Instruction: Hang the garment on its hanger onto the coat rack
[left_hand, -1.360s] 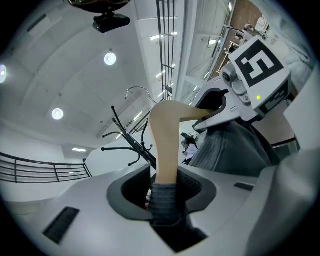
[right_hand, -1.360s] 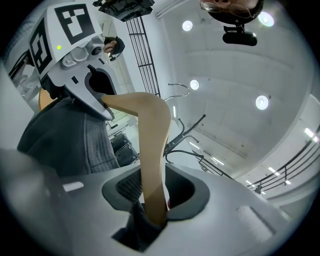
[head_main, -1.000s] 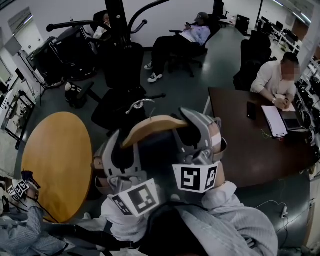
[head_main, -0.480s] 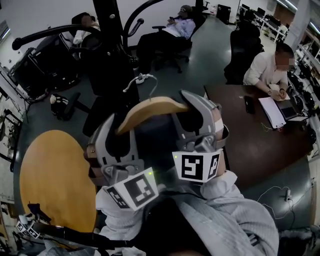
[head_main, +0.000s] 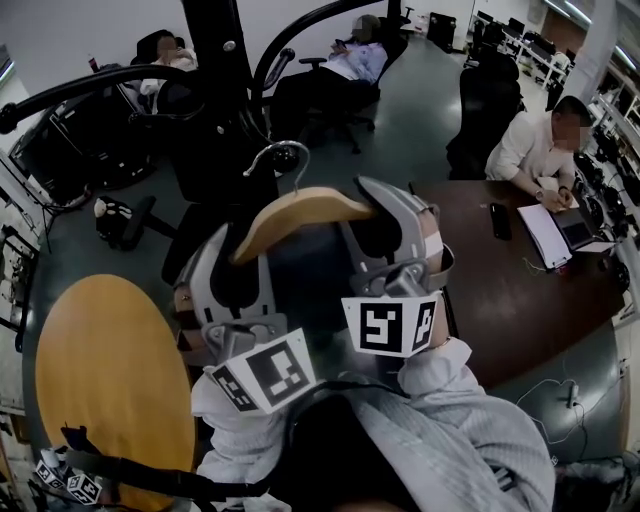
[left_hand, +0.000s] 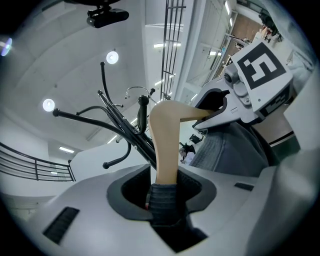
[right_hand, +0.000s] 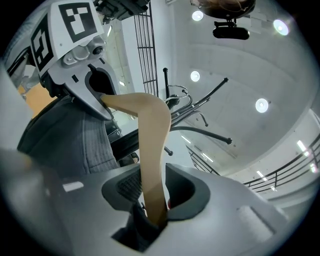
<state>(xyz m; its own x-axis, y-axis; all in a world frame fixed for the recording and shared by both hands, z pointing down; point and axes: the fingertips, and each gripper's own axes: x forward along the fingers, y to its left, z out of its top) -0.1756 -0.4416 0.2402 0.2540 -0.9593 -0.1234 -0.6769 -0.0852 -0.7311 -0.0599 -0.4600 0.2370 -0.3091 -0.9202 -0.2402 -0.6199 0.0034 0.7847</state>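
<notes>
A wooden hanger (head_main: 300, 210) with a metal hook (head_main: 280, 155) carries a dark garment (head_main: 310, 285) and is raised between both grippers. My left gripper (head_main: 232, 275) is shut on its left end, my right gripper (head_main: 393, 235) on its right end. The black coat rack (head_main: 215, 60), with curved arms, stands just beyond the hook, which is apart from it. In the left gripper view the hanger (left_hand: 165, 145) and dark fabric (left_hand: 162, 202) sit in the jaws, with the rack (left_hand: 120, 130) behind. The right gripper view shows the hanger (right_hand: 152, 150) clamped, the rack's arms (right_hand: 200, 132) beyond.
A round wooden table (head_main: 100, 380) lies at lower left. A dark brown desk (head_main: 500, 290) is at right, where a person (head_main: 540, 150) sits writing. Office chairs and two reclining people (head_main: 340, 70) sit behind the rack. Another marker-cube device (head_main: 70, 485) shows at bottom left.
The hanger with its garment has risen and moved closer to the coat rack; the hook now sits higher, near the rack's pole. Both grips are unchanged.
</notes>
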